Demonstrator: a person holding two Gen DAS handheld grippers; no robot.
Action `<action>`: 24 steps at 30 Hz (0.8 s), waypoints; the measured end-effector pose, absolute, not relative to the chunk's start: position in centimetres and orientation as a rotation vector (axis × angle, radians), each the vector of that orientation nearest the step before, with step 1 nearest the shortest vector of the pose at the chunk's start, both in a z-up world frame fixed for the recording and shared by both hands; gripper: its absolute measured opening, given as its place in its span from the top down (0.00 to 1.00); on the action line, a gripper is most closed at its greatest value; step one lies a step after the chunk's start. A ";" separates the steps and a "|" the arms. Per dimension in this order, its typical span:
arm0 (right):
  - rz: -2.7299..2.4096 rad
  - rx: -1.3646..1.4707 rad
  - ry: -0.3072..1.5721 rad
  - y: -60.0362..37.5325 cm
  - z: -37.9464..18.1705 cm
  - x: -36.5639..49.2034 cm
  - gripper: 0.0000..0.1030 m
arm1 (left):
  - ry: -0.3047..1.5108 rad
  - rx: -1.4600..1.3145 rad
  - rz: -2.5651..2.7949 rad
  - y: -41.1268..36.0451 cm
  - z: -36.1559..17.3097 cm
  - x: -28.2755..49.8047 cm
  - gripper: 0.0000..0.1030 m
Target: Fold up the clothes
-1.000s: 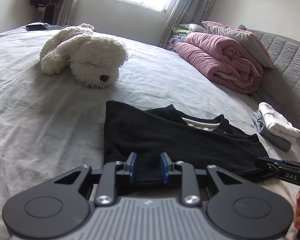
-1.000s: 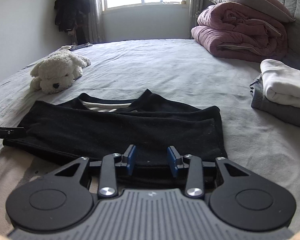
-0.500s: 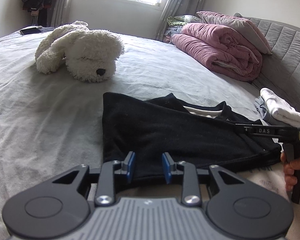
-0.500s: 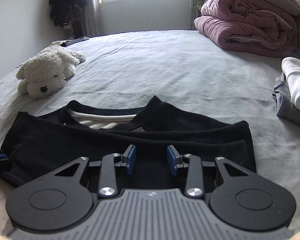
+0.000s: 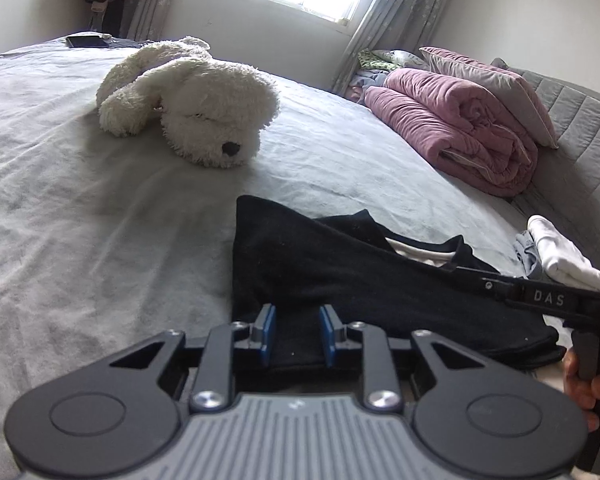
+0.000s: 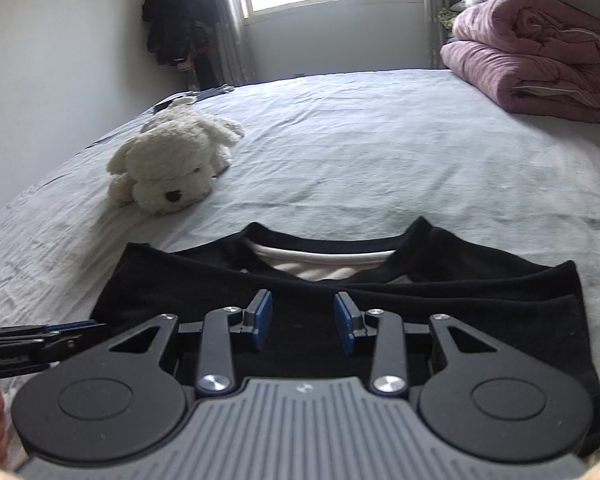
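Observation:
A black sweater (image 5: 340, 272) with a white inner collar lies flat on the grey bed, its sleeves folded in. My left gripper (image 5: 297, 332) sits at the garment's near left edge. Its jaws are closing with black cloth between the blue pads, which do not visibly press on it. In the right wrist view it shows side-on at that corner (image 6: 80, 326). My right gripper (image 6: 304, 326) hovers open over the middle of the sweater's (image 6: 460, 320) near edge, with nothing pinched. Its finger (image 5: 488, 284) reaches over the garment from the right.
A white plush dog (image 5: 204, 108) lies beyond the sweater on the grey sheet (image 5: 80, 220). A rolled pink quilt (image 5: 460, 128) and a pillow lean on the headboard. Folded white and grey clothes (image 5: 560, 256) sit at the right. A hand (image 5: 580, 380) grips the right tool.
My right gripper has slid left along the sweater's near edge, from its right part to the middle. The left gripper has stayed at its corner, and the sweater has not shifted.

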State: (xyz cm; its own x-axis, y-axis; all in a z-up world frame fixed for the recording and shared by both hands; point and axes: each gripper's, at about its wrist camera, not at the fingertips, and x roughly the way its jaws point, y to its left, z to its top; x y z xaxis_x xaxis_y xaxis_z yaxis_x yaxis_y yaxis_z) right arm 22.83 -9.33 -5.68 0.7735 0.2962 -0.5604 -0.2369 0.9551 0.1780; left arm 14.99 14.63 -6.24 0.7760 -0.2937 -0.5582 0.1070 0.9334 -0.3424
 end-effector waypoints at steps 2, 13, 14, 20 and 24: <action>0.354 0.085 0.618 -7.5 -5.5 22.9 0.63 | 0.632 -0.319 -0.221 14.9 -5.7 14.8 0.76; 0.681 -0.053 0.645 0.4 -6.1 26.3 0.84 | 0.693 -0.325 -0.239 15.9 -6.4 15.1 0.90; 0.686 -0.067 0.654 1.0 -6.4 26.8 0.85 | 0.698 -0.322 -0.241 16.0 -6.5 15.2 0.90; 0.670 -0.130 0.682 3.3 -7.5 29.5 0.89 | 0.704 -0.324 -0.247 16.0 -6.8 15.2 0.90; 0.660 -0.150 0.684 4.5 -7.8 30.7 0.91 | 0.701 -0.319 -0.245 15.9 -6.8 15.2 0.90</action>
